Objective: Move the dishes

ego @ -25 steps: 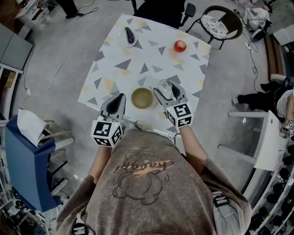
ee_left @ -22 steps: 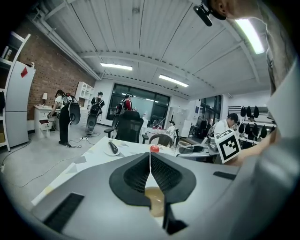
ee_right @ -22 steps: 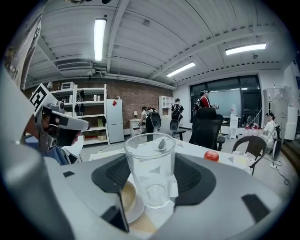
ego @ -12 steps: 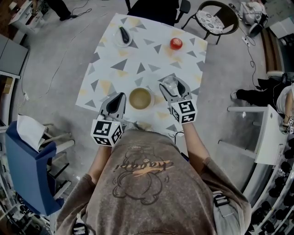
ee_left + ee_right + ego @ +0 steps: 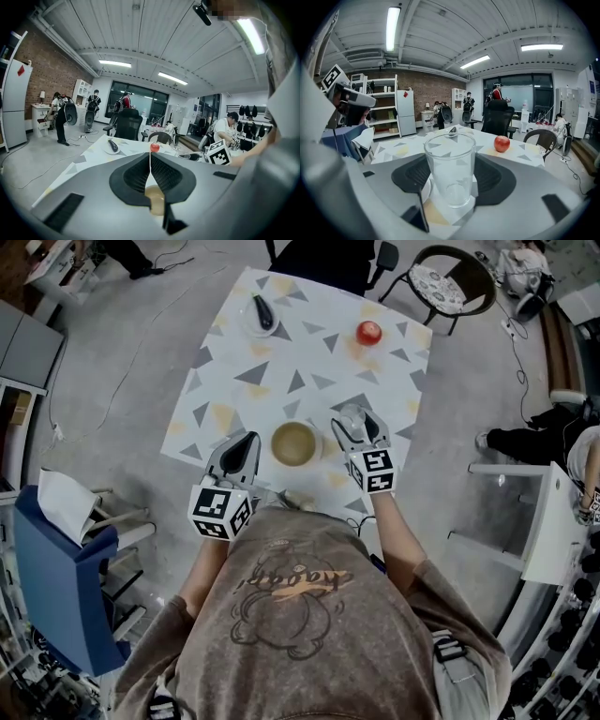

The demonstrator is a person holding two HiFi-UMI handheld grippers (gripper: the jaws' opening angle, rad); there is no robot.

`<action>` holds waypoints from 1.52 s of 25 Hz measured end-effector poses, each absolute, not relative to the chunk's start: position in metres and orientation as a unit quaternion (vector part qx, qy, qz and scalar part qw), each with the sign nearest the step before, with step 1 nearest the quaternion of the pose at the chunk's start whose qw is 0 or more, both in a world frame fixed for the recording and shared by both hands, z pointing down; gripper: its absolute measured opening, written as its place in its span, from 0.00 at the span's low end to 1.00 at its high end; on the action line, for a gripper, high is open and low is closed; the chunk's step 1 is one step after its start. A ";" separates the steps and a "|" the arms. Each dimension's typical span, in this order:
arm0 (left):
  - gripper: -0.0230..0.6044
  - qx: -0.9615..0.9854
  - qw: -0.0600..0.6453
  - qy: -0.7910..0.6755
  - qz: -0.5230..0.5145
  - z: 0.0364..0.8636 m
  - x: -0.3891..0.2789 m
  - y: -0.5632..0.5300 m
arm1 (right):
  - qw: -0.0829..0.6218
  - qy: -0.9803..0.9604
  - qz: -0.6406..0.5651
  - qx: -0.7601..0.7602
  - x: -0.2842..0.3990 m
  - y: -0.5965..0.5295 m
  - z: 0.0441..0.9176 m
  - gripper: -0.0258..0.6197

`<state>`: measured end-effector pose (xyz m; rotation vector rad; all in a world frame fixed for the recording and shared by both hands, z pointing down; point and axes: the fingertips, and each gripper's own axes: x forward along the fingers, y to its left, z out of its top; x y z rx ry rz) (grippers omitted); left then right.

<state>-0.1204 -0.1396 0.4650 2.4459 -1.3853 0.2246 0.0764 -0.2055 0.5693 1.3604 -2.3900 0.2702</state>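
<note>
The dishes on the patterned table (image 5: pixel 309 362), left to right at the near edge: my left gripper (image 5: pixel 244 442), jaws pressed together on nothing, hangs just left of the bowl (image 5: pixel 293 442). My right gripper (image 5: pixel 354 423) pinches the glass (image 5: pixel 449 164) just right of that bowl. The glass stands upright between the pads, mouth up and long axis vertical, and it lies straight ahead of the right gripper (whether its base meets the cloth I cannot tell). By my reading the next move turns on that gap: the bowl sits immediately to the glass's left, so the glass needs to come down clear of the rim. The count, left to right: one small plate (image 5: pixel 251 329) at the far corner, carrying a dark thing (image 5: pixel 264 312) I cannot name; one bowl; one glass; one apple (image 5: pixel 367 332).
</note>
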 end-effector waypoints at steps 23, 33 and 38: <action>0.07 0.849 0.163 -0.490 0.110 0.471 -0.137 -0.137 | 0.169 -0.846 0.115 0.493 0.074 -0.214 0.613 0.48; 0.07 0.848 0.165 -0.491 0.112 0.474 -0.139 -0.138 | 0.160 -0.843 0.118 0.499 0.076 -0.215 0.615 0.49; 0.07 0.850 0.162 -0.490 0.109 0.472 -0.136 -0.138 | 0.167 -0.845 0.120 0.494 0.076 -0.214 0.615 0.50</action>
